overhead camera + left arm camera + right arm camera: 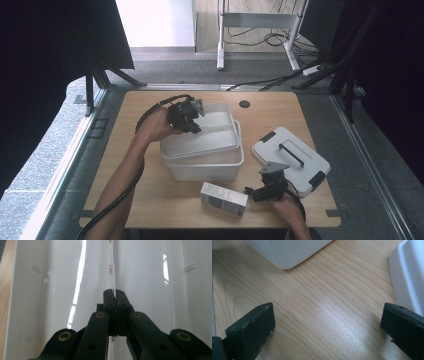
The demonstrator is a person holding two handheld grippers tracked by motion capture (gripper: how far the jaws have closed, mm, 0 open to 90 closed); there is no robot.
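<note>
On the desk [150, 195] there are two white plastic bins, an inner bin [200, 140] tilted inside an outer bin [210, 167]. One white lid [290, 159] with a black handle lies flat, and one small cardboard box [223, 198] sits nearby. Two tools are present: the left tool [192, 120] and the right tool [260, 192].

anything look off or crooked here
The inner tray sits tilted and skewed in the white bin, not nested flat, with the left gripper shut on its rim. Nothing spilled.
</note>
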